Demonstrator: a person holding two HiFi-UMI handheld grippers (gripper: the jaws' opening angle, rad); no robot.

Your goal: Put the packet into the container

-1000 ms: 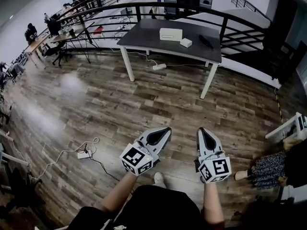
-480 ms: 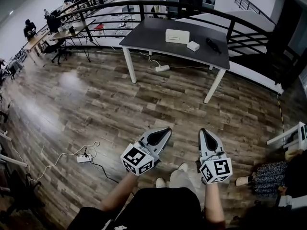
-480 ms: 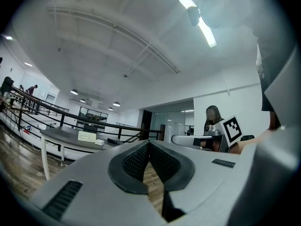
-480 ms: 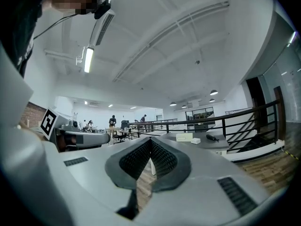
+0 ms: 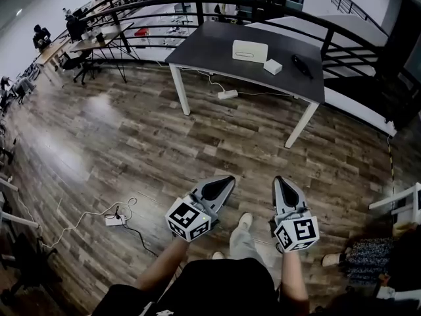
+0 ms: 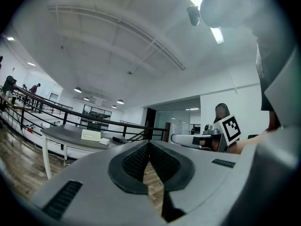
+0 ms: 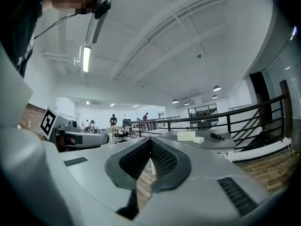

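A dark table (image 5: 210, 45) stands some way ahead on the wood floor. On it lie a white box-like container (image 5: 249, 50), a small white packet (image 5: 272, 66) to its right, and a black object (image 5: 302, 66). My left gripper (image 5: 227, 178) and right gripper (image 5: 279, 178) are held low in front of me, side by side, far short of the table. Both are shut with nothing between the jaws. The left gripper view shows the container (image 6: 90, 135) and packet (image 6: 104, 141) past the left gripper (image 6: 149, 143). In the right gripper view they are the container (image 7: 186, 135) and packet (image 7: 199, 140).
A black railing (image 5: 197, 5) runs behind the table. A white power strip (image 5: 227, 94) lies under the table, another with a cable (image 5: 115, 220) on the floor at my left. Desks with people (image 5: 72, 35) stand far left. A seated person's legs (image 5: 368, 259) are at the right.
The table has drawn nearer and lower in the head view as I walk forward; my foot has stepped out between the grippers. Both grippers stay shut, held as before.
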